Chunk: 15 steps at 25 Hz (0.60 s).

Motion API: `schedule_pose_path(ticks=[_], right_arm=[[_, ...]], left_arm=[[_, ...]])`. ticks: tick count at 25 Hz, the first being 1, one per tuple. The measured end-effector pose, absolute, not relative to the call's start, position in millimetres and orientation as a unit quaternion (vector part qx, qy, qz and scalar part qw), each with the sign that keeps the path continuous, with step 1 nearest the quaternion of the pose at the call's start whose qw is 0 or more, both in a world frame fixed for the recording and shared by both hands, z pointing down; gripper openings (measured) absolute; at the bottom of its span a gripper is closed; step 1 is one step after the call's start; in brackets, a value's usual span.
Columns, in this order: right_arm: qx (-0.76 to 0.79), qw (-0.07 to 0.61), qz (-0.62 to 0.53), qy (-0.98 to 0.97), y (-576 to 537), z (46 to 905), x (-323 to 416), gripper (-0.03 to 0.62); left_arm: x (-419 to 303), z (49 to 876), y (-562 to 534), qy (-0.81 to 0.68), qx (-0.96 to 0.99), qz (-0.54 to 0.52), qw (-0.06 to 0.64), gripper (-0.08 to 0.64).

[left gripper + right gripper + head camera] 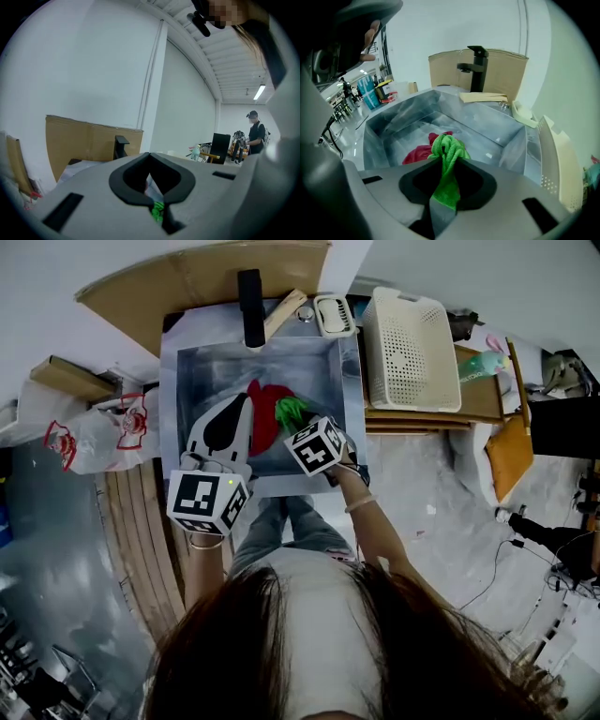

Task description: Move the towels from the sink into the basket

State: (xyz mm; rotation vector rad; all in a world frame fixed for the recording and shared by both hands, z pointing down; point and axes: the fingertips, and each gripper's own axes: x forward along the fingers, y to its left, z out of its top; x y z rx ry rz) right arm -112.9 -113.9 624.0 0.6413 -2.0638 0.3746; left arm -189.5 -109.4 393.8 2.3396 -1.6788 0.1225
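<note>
A steel sink [187, 371] holds a red towel [265, 413] lying on its bottom. My right gripper [300, 424] is shut on a green towel [291, 410] and holds it above the sink's near right part. In the right gripper view the green towel [447, 150] hangs bunched from the right gripper [442, 160], over the red towel [418, 153] and the sink [393, 122]. My left gripper [246, 399] hovers over the sink's left side, beside the red towel, shut with nothing in it. The left gripper [150, 154] points almost level. The white perforated basket [410, 348] stands right of the sink.
A black faucet [250, 307] rises behind the sink, with a soap dish [335, 315] to its right. Cardboard [206, 277] leans at the wall. Plastic bags [94, 437] lie on the floor at left. A person [255, 133] stands far off.
</note>
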Motion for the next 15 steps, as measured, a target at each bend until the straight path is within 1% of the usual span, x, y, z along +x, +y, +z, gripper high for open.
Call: schedule_pose_path(ticks=[6, 15], right_arm=[[0.29, 0.434, 0.167, -0.837, -109, 608, -107, 0.103], [0.35, 0.37, 0.181, -0.841, -104, 564, -105, 0.103]], left_arm=[[-185, 386, -102, -0.559, 0.819, 0.042, 0.121, 0.005], [-184, 378, -94, -0.528, 0.841, 0.038, 0.11, 0.005]])
